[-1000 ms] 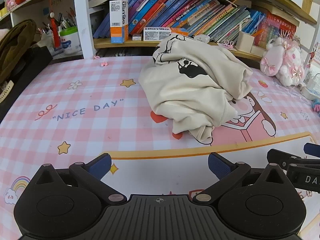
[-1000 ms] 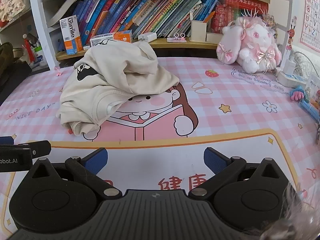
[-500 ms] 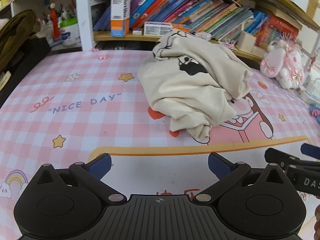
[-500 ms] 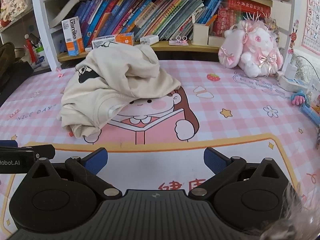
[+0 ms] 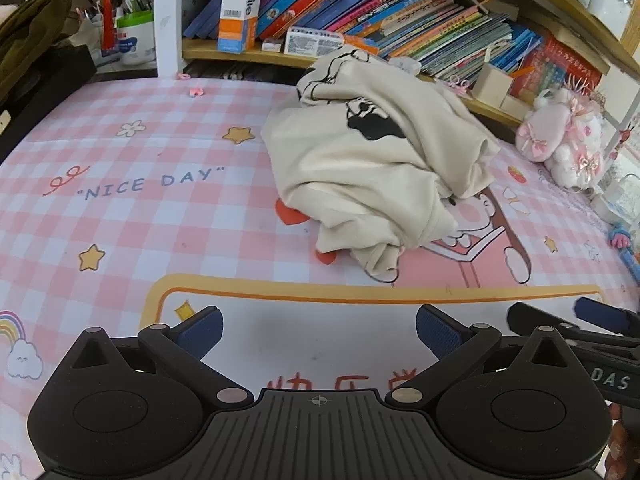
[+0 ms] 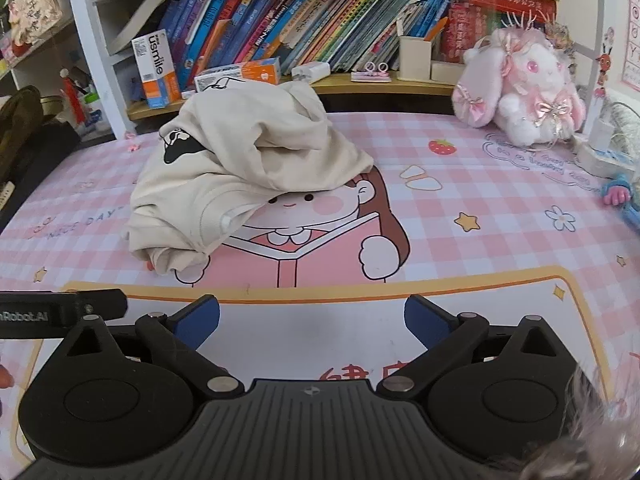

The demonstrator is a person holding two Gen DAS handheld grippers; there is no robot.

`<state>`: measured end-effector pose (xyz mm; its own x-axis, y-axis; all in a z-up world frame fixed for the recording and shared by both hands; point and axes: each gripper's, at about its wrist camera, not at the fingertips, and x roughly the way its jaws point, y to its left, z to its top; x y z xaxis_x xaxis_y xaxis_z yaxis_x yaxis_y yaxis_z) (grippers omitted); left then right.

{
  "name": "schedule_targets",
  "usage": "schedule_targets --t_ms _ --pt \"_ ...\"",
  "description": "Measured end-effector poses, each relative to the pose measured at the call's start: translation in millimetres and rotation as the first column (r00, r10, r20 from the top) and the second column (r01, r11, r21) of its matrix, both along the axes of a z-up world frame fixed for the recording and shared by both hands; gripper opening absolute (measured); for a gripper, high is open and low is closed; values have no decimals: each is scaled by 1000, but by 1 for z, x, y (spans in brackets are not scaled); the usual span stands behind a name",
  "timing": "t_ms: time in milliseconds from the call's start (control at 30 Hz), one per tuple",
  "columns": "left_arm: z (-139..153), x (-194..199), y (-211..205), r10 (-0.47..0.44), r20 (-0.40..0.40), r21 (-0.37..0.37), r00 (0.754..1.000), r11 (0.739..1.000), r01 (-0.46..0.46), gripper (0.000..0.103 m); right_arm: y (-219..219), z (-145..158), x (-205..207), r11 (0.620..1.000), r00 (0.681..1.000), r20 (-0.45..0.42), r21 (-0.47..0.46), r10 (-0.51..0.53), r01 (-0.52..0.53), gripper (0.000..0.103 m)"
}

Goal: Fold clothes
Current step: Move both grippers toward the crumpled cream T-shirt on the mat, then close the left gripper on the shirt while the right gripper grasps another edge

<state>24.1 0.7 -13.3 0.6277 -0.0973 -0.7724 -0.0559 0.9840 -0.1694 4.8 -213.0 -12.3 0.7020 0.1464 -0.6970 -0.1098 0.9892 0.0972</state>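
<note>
i saw a cream shirt [image 5: 380, 168] lying in a messy heap on the pink checked mat [image 5: 132, 220], out past both of my grippers and not touching either one. it had a black cartoon print on top, and one end of it hung down toward me in a bunched lump. part of the heap sat on the drawing of a girl reading a book that was printed on the mat. my left gripper [image 5: 318, 330] was wide open with nothing between its blue pads, and it hung over the white part of the mat inside the orange line. my right gripper [image 6: 312, 316] was wide open too, holding nothing, over the same white part. from the left camera i could see the right gripper poking in at the right edge, just beside mine. from the right camera the shirt [image 6: 240, 176] sat up and to the left. behind the shirt was a low shelf [image 5: 240, 54] full of leaning books [image 5: 400, 20]. a tall white and orange box [image 5: 240, 8] stood on that shelf, to the left of the heap. a pink stuffed bunny [image 6: 524, 88] sat at the far right of the mat, well apart from the shirt. the words "nice day" were printed on the mat to the left of the heap.
</note>
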Motion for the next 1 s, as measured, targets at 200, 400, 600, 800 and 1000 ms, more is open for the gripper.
schedule_targets --t_ms 200,400,600,800,1000 --pt "5 -10 -4 46 158 47 986 997 -54 103 -1 -1 3 998 998 41 -43 42 -40 94" --pt "1 -1 -9 51 83 9 995 999 -52 103 -8 1 7 997 990 119 -37 78 -75 94" --pt "-6 12 -26 22 52 108 998 994 -28 102 -12 -7 25 989 987 58 -5 148 -148 87" --pt "-18 33 -50 -56 21 141 998 989 52 76 -23 -16 46 983 983 -7 20 182 -182 50" --pt "-26 47 -92 -187 78 365 979 919 146 76 -40 -19 46 978 978 -30 45 207 -205 47"
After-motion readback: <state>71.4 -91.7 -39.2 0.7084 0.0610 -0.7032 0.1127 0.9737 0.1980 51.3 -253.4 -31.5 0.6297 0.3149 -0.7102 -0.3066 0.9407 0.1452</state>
